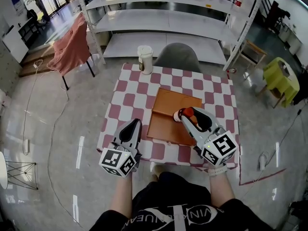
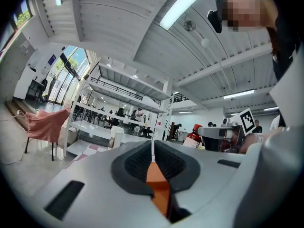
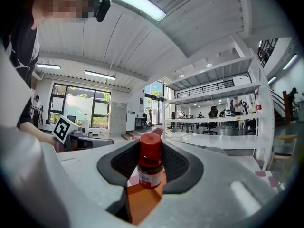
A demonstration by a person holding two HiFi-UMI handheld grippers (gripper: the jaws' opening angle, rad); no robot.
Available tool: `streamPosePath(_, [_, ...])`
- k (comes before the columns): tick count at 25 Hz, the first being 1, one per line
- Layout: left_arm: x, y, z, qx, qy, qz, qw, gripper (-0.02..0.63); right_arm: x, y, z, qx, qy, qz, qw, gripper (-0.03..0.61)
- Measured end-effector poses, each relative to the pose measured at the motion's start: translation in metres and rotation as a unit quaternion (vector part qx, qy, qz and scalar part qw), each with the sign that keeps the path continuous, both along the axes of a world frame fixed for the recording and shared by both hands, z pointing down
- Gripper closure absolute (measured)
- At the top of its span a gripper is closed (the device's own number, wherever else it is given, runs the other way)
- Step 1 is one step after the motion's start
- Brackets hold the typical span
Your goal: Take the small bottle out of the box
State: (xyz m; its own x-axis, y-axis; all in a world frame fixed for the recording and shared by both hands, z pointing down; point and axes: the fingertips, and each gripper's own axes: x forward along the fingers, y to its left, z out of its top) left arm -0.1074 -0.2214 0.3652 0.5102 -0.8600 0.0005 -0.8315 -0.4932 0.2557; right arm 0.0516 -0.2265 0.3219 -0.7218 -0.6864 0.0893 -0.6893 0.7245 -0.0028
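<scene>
The orange box [image 1: 166, 110] lies open and flat on the checked tablecloth [image 1: 130, 97]. The right gripper [image 1: 188, 114] clamps the small bottle [image 3: 150, 167], brown glass with a red cap and white label, over the box's right half. The left gripper [image 2: 152, 161] is closed and empty near the table's front edge.

A red-and-white checked tablecloth [image 1: 126, 102] covers the square table, and a pale lidded cup [image 1: 145, 59] stands at its far edge, left of centre. Just behind the table sits a grey chair [image 1: 179, 57], backed by long white shelving [image 1: 163, 20]. A pink cloth [image 1: 72, 47] hangs over a dark-legged frame at the left, and a yellow-green seat [image 1: 281, 81] stands well off to the right.
</scene>
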Motion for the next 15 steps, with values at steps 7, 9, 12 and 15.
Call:
streamPosePath(7, [0.006,-0.001,-0.005,0.007,-0.002,0.002,1.0,0.591,0.006,0.0,-0.003,0.005,-0.002,0.003,1.0,0.454])
streamPosePath(9, [0.006,0.0,-0.005,0.007,-0.002,0.001,1.0,0.591,0.007,0.001,-0.003,0.005,-0.003,0.004,1.0,0.454])
streamPosePath(12, [0.007,0.0,-0.005,0.008,-0.002,0.001,1.0,0.591,0.009,0.003,-0.003,0.005,-0.005,0.006,1.0,0.454])
streamPosePath(15, [0.009,0.0,-0.005,0.006,-0.002,0.002,1.0,0.591,0.011,0.002,-0.001,0.002,-0.007,0.01,1.0,0.454])
